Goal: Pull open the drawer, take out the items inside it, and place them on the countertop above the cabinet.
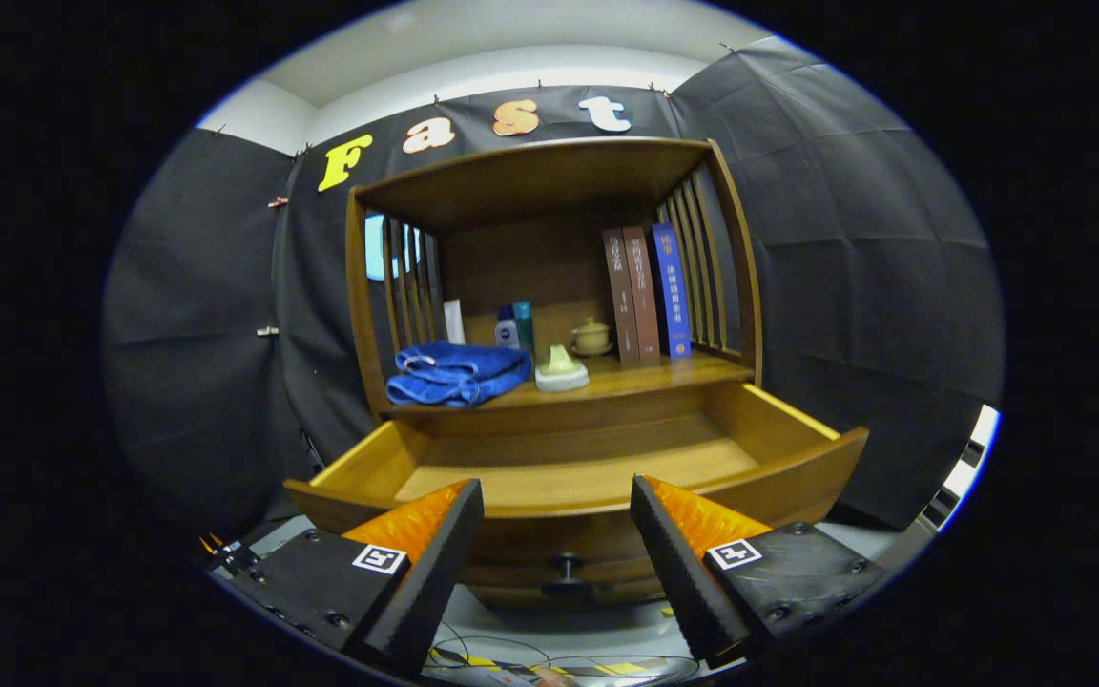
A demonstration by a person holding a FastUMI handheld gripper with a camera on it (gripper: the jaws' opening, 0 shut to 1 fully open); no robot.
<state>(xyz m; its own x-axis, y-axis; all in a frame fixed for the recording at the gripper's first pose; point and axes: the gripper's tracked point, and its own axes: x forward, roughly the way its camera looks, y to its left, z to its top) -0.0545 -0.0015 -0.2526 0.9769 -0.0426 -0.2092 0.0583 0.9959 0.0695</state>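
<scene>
Drawer (569, 477) pulled fully out toward me, floor bare as far as visible; near strip hidden behind front panel. Knob (566, 569) sits low, between fingers. Gripper (557, 544) spread wide, nothing held, hanging just short of drawer front. Blue towel (459, 372) folded on countertop (645, 377), left side; pale green dish (561, 370) just right of it. Bottles (515, 329), lidded cup (591, 336), books (647, 291) further back. Judging: emptying done or nearly so.
</scene>
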